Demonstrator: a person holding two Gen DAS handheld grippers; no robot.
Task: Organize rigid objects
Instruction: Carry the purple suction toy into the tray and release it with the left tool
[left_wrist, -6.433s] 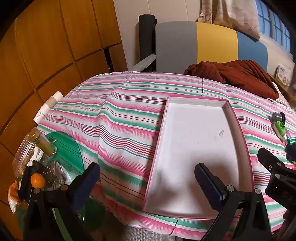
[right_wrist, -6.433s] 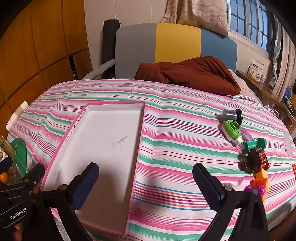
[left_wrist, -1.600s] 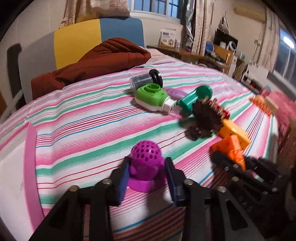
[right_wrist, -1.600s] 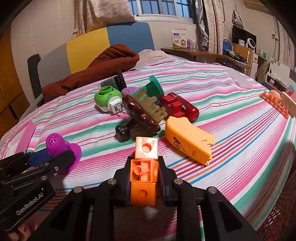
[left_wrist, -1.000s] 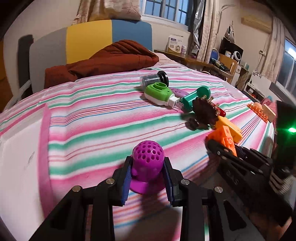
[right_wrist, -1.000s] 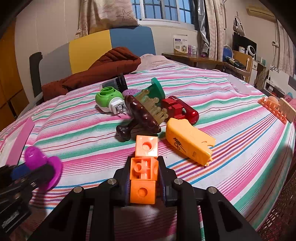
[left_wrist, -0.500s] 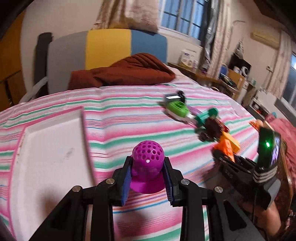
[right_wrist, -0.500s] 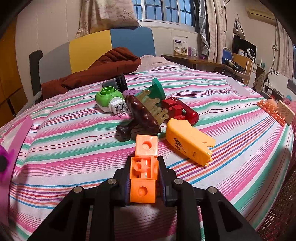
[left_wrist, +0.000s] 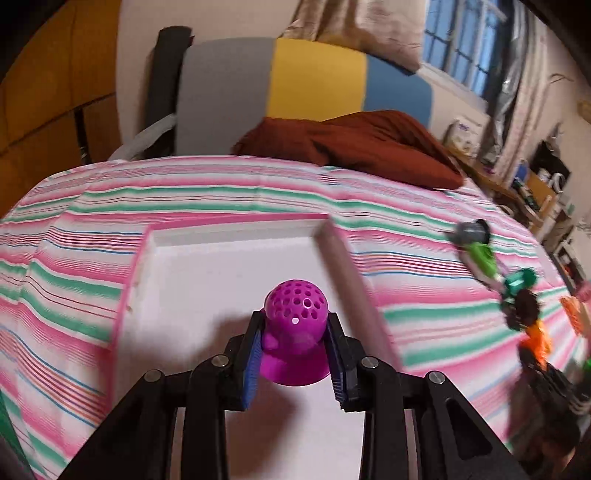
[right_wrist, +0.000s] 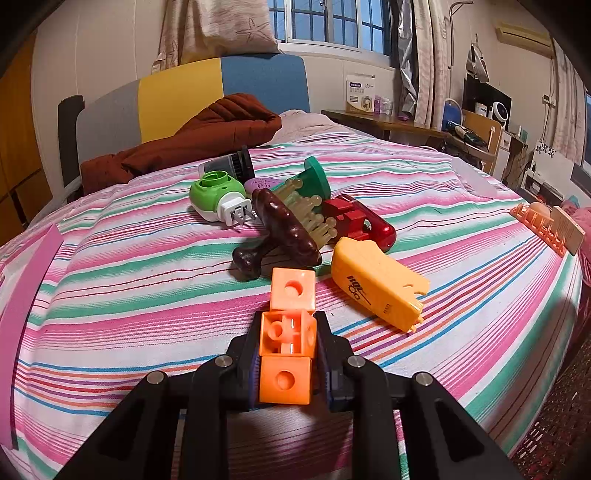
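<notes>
Left wrist view: toys (left_wrist: 517, 295) at right blurred; tray (left_wrist: 229, 236) near edge hidden.

A bed (right_wrist: 147, 280) fills the room's middle, spread with a sheet striped pink, green and white. At its head stands a padded headboard (right_wrist: 221, 99) in grey, yellow and blue panels, and a rust-brown quilt (right_wrist: 192, 140) lies bunched on the bed just in front of the headboard. Left of the headboard the wall is orange-brown wood panelling (left_wrist: 48, 92). Above the headboard is a barred window (right_wrist: 325, 22) showing dusky blue, with a pale curtain (right_wrist: 218, 29) hanging beside it. Right of the headboard a wooden desk (right_wrist: 399, 127) along the cream wall carries boxes and small clutter. Lighting is warm and indoor.
</notes>
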